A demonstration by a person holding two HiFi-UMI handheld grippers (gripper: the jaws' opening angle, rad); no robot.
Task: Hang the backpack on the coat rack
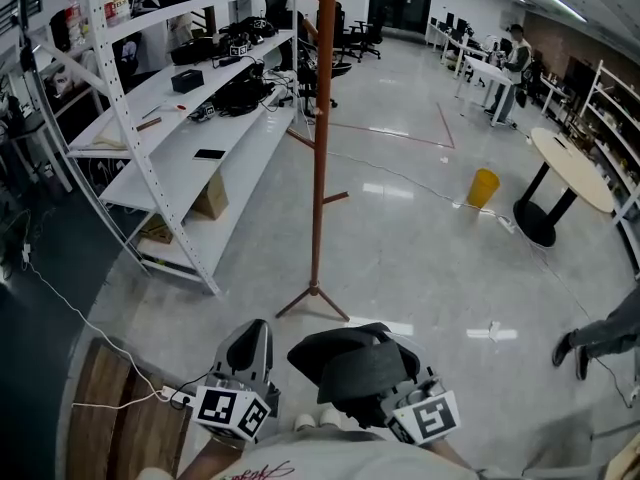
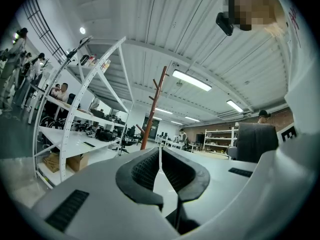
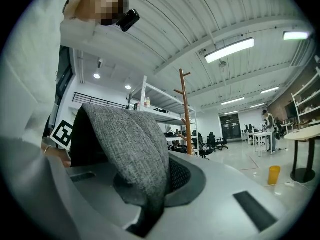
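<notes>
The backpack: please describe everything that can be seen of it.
The backpack is dark grey, of speckled woven cloth. The fingers of the right gripper pinch a fold of it, and the cloth drapes over that gripper. It is held low above the floor, apart from the coat rack and not yet on it. Straps cannot be made out.
</notes>
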